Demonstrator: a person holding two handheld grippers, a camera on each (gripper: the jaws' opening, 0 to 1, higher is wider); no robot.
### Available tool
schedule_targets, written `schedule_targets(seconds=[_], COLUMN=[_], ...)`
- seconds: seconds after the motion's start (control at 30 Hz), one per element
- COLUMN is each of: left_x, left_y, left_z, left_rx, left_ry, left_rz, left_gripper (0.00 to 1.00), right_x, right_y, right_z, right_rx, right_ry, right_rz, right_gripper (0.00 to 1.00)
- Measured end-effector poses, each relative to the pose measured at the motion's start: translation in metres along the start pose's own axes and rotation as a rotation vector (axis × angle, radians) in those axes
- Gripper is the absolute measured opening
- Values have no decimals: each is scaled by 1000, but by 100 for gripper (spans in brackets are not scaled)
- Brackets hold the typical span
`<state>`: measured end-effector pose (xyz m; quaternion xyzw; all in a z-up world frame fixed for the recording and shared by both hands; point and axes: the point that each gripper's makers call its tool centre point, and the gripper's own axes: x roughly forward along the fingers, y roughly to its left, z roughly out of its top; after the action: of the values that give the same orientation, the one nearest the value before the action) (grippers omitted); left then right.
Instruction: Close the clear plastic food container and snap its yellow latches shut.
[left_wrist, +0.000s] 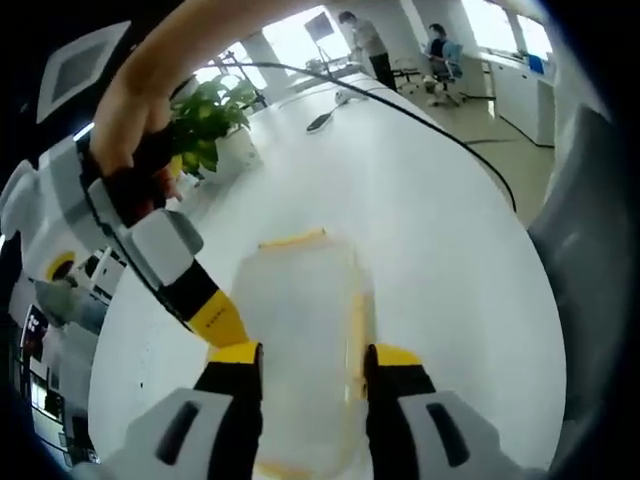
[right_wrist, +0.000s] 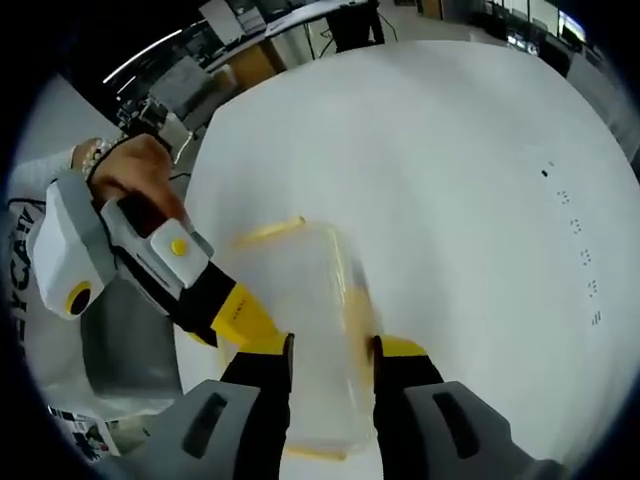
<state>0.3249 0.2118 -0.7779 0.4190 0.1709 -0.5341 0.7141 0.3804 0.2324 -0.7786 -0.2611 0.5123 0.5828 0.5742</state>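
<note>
In the left gripper view we see our left gripper (left_wrist: 313, 358) at the bottom, its two black, yellow-tipped jaws set apart with the clear plastic food container (left_wrist: 300, 320) lying between them; whether the jaws press its walls we cannot tell. In the right gripper view our right gripper (right_wrist: 331, 347) stands the same way, jaws spread to either side of the same container (right_wrist: 305, 320), and here too contact is unclear.

The container sits on the white table (left_wrist: 440, 250), close in front of both cameras. Its body is cloudy and see-through, roughly rectangular with rounded corners. A yellow latch (left_wrist: 292, 239) runs along its far edge, another yellow latch (left_wrist: 357, 335) lies along the side by the right-hand jaw, and a strip of yellow shows at the near edge. Whether the latches are snapped down we cannot tell through the blur.

From the left of each view the other gripper reaches in at a slant, grey and white with a yellow tip, its tip just beside the container's near left corner. A hand (left_wrist: 135, 105) grips its handle from above; in the right gripper view the hand (right_wrist: 135, 175) wraps the handle likewise.

Farther off stand a potted plant (left_wrist: 205, 120), a black cable (left_wrist: 420, 115) across the table, and people by desks.
</note>
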Motion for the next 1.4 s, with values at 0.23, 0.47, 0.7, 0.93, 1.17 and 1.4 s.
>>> schedule_targets(seconds=[0.23, 0.47, 0.7, 0.93, 1.17, 1.4], left_x=[2, 2, 2, 1, 2, 1], left_y=[-2, -2, -2, -3, -3, -2], left_z=[0, 0, 0, -1, -1, -2], left_rx=[112, 53, 54, 58, 60, 59], left_ry=[12, 7, 8, 13, 6, 6], left_rz=[35, 23, 24, 24, 31, 32], left_gripper=[36, 36, 36, 36, 35, 35], right_x=[1, 0, 0, 1, 0, 1], right_y=[-1, -1, -2, 0, -2, -2], right_z=[0, -1, -1, -1, -2, -1], right_rx=[-1, -6, -3, -6, 0, 8], right_ry=[-1, -3, -9, 7, -12, -21], right_rz=[13, 22, 26, 32, 38, 41], right_gripper=[28, 28, 27, 26, 24, 22])
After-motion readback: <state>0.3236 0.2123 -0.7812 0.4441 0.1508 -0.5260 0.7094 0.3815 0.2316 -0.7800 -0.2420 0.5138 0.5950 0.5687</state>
